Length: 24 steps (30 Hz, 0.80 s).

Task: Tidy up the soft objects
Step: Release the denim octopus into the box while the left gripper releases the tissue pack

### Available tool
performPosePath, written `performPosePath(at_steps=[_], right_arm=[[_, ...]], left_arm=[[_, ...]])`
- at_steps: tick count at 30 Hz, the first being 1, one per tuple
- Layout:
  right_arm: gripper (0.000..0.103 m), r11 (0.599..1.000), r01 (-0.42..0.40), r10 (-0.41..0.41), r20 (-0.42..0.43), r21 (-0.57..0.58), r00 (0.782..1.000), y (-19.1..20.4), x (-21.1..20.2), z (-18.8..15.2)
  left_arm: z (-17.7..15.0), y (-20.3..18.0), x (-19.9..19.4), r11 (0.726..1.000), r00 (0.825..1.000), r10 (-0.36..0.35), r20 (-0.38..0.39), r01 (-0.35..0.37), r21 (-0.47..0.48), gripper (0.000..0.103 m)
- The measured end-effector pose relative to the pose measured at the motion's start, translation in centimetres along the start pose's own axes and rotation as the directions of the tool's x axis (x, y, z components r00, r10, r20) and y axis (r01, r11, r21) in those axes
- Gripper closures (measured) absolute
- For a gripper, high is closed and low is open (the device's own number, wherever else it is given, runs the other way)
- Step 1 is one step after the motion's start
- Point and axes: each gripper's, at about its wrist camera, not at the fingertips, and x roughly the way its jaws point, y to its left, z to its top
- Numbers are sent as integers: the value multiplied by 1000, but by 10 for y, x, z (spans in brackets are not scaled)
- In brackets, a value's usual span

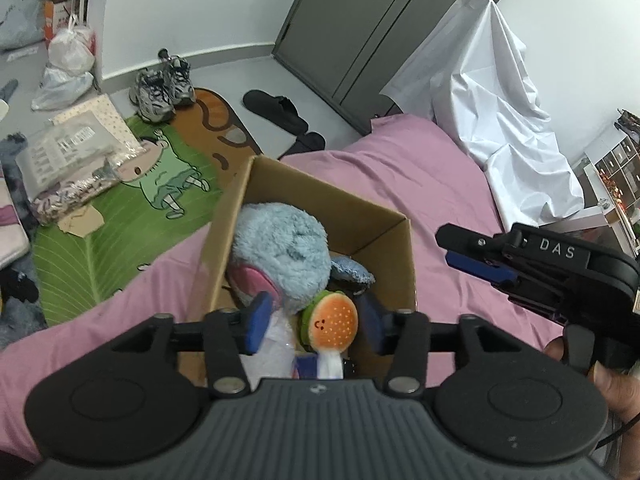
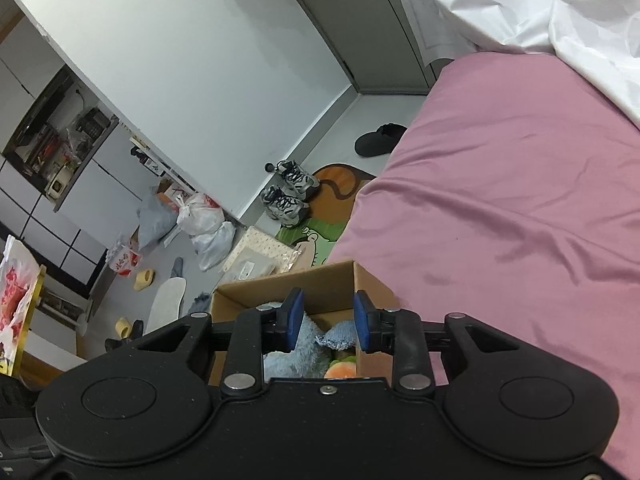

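A cardboard box (image 1: pixel 384 236) stands on the pink bed (image 1: pixel 420 168). In it lie a fluffy light-blue plush (image 1: pixel 280 248), a blue cloth piece (image 1: pixel 352 272) and a small hamburger plush (image 1: pixel 332 322). My left gripper (image 1: pixel 314 318) is open above the box, its blue pads either side of the hamburger plush without touching it. My right gripper (image 1: pixel 472 258) hovers to the right of the box. In the right wrist view the right gripper (image 2: pixel 326 322) is open and empty over the box (image 2: pixel 332 280), with the blue plush (image 2: pixel 296 352) below.
A white sheet (image 1: pixel 500 92) covers something at the bed's far side. On the floor lie a green cartoon mat (image 1: pixel 132 208), packaged items (image 1: pixel 68 160), sneakers (image 1: pixel 164 84), black slippers (image 1: pixel 276 110) and plastic bags (image 1: pixel 68 52). Shelves stand at the right edge (image 1: pixel 616 168).
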Motion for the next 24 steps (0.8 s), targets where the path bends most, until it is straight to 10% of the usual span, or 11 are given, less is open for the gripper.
performPosePath(at_steps=[24], right_arm=[[25,989,51,-51,5,-138,999,35,-81,-25]], left_arm=[[-18,-13,-79,995,992,101,73,-102,13,12]])
